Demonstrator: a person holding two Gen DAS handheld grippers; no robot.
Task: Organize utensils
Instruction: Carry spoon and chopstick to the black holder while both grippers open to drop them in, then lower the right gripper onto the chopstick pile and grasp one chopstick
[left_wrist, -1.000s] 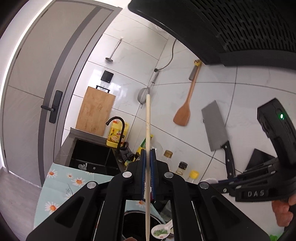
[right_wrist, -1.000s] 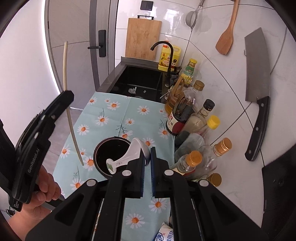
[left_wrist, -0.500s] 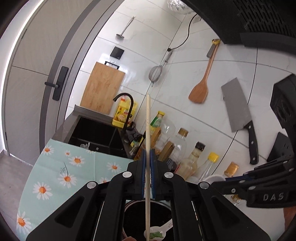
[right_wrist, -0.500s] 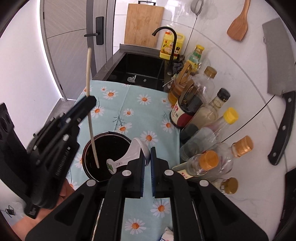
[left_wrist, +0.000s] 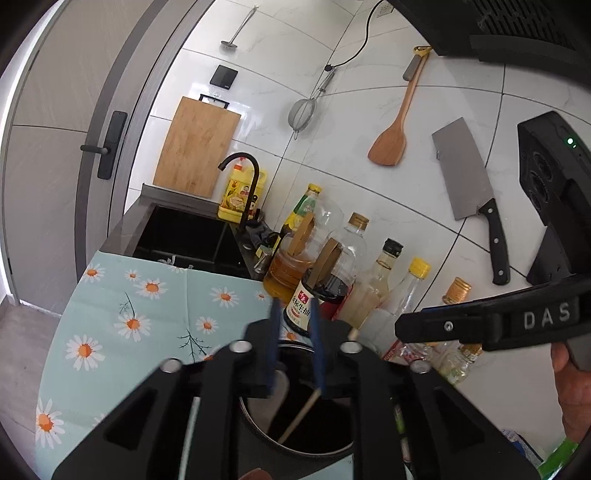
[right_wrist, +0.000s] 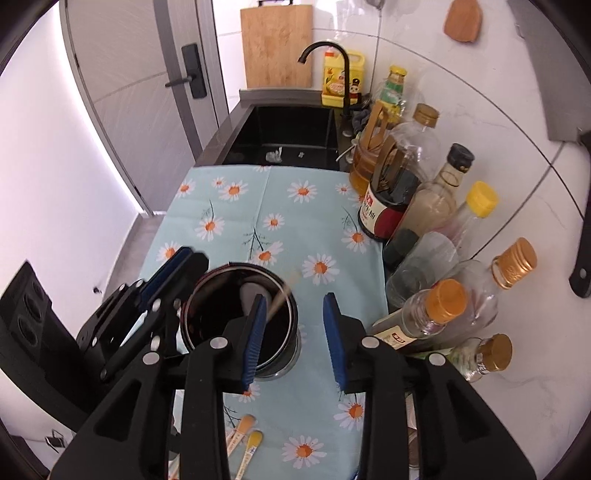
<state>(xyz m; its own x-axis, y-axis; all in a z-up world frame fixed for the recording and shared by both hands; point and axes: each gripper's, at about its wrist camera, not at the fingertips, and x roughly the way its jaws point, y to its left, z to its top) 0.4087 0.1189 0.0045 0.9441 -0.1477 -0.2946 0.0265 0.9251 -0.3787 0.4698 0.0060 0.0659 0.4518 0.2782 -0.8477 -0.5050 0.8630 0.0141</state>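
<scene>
A black round utensil holder (right_wrist: 238, 314) stands on the daisy cloth (right_wrist: 280, 206). A pale wooden chopstick (right_wrist: 282, 295) leans inside it against the rim, and a white spoon (right_wrist: 249, 293) lies in it too. In the left wrist view the holder (left_wrist: 295, 424) sits just below my left gripper (left_wrist: 293, 345), which is open and empty, with the chopstick (left_wrist: 297, 417) slanting inside. My right gripper (right_wrist: 293, 338) is open and empty just over the holder's right rim. The left gripper (right_wrist: 168, 271) also shows at the holder's left.
A row of sauce and oil bottles (right_wrist: 417, 206) lines the wall on the right. A black sink (right_wrist: 284, 136) with a tap lies beyond the cloth. A cleaver (left_wrist: 469, 184) and a wooden spatula (left_wrist: 391, 140) hang on the tiles. Small wooden spoons (right_wrist: 245, 435) lie on the cloth near the front.
My left gripper has opened and let the chopstick drop into the holder. My right gripper has opened and let the white spoon fall inside. Both grippers moved lower, closer to the holder.
</scene>
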